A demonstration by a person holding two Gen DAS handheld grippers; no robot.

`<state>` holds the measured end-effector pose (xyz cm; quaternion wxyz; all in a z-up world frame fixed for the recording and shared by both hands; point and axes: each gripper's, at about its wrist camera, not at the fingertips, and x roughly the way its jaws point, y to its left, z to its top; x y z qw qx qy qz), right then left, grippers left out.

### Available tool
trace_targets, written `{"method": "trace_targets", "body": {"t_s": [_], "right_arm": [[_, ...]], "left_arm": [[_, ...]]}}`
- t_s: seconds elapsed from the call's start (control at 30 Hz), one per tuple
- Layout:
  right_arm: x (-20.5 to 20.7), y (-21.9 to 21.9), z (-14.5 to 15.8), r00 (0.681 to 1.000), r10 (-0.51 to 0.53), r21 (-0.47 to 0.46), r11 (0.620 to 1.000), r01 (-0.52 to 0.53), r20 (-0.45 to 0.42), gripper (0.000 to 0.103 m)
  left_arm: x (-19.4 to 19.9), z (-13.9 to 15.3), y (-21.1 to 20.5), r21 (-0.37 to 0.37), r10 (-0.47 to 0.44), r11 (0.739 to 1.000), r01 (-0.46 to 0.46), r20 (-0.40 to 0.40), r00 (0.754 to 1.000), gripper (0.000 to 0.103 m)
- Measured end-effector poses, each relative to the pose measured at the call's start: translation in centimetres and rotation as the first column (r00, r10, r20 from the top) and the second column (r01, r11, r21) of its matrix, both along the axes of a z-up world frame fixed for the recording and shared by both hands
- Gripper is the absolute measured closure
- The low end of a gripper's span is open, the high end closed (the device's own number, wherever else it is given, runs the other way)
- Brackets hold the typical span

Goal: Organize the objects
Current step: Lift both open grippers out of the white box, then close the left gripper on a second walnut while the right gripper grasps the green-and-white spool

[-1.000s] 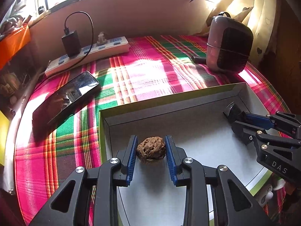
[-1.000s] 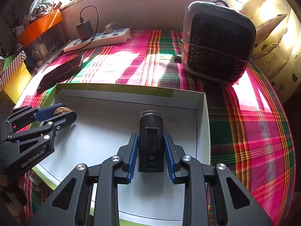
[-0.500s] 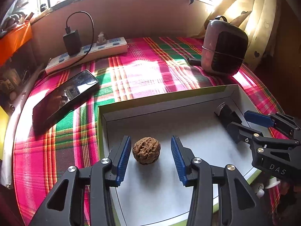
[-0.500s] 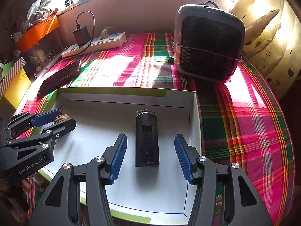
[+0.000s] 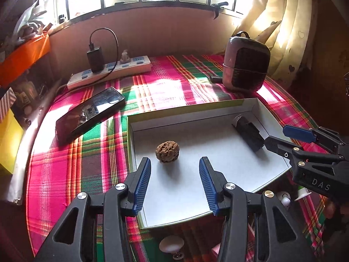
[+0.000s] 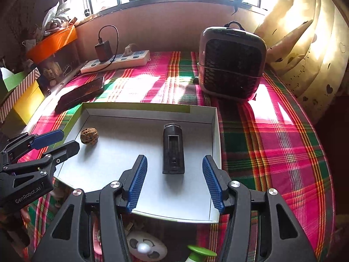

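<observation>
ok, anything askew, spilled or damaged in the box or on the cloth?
Nothing stands out. The walnut and black device lie flat in the white box, apart from each other. Nothing looks spilled or broken. Both tongs are open and clear of them.

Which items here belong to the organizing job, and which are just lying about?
Part of the job:
- walnut in the box
- black device in the box
- white box

Lying about:
- phone
- power strip with charger
- small heater
</observation>
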<state>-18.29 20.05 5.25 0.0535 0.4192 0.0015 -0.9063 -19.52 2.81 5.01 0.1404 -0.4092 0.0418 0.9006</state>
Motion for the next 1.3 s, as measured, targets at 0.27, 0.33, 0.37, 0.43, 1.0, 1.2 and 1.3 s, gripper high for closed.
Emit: {"method": "trace_targets", "body": {"t_s": [0.27,0.33,0.37,0.43,1.0,1.2,1.3], "right_arm": [[3.3,0.7,0.4,0.999,0.001,0.006,1.000,-0.001,-0.039,0.049],[4.2,1.1,0.4,0.999,-0.003,0.011,1.000,0.004,-0.048,0.049],[4.6,1.3,0.4,0.999,-0.004,0.011,1.000,0.004,-0.052,0.049],[5.4,1.7,0.3,0.998,-0.009,0.013,1.000,0.010,-0.057,0.049],[9.3,3.9,-1.8,0.998,-0.051,-0.013,0.999,0.051,-0.039,0.040],[9.7,4.0,-2.6,0.998,-0.052,-0.015,0.999,0.052,-0.026,0.040],[9.6,4.0,-2.9,0.999,-0.050,-0.018,0.999,0.050,-0.016,0.039]], "left_arm": [[4.1,0.9,-0.7,0.048,-0.010,0.999,0.011,-0.025,1.000,0.058],[5.0,1.0,-1.0,0.052,-0.008,0.999,0.010,-0.032,0.999,0.058],[5.4,1.0,-1.1,0.055,-0.009,0.998,0.011,-0.036,0.999,0.058],[6.2,1.0,-1.4,0.057,-0.003,0.998,0.006,-0.044,0.999,0.058],[11.4,-1.4,-3.3,0.146,-0.062,0.987,0.062,-0.003,0.998,0.055],[11.8,-2.6,-3.3,0.197,-0.077,0.978,0.065,0.056,0.995,0.055],[12.1,-2.9,-3.1,0.201,-0.097,0.976,0.084,0.057,0.994,0.055]]}}
